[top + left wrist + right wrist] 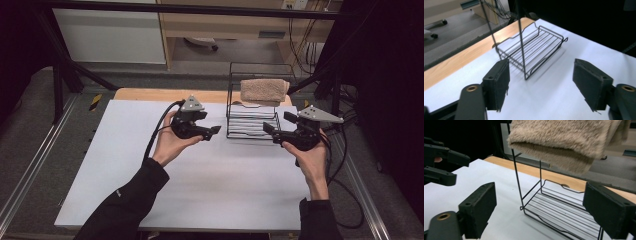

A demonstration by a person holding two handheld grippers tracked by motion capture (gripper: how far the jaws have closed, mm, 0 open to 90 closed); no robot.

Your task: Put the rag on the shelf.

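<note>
A black two-tier wire rack [250, 125] stands at the back middle of the white board [200, 180]. A folded beige towel [264, 91] lies on its top tier. My left gripper [210, 123] is held just left of the rack, jaws open and empty, pointing at it. My right gripper [278, 122] is held just right of the rack, also open and empty. The left gripper view looks between my left gripper's [541, 82] wide jaws at the bare lower shelf [531, 50]. The right gripper view shows my right gripper [539, 212], the towel [564, 140] overhead and the left gripper [449, 168] beyond.
A wooden tabletop edge [150, 94] shows behind the white board. Black frame posts [57, 85] stand at the back corners. Metal rails [30, 170] run along both sides, and cables [345, 165] trail at the right. A cabinet [110, 35] stands on the floor behind.
</note>
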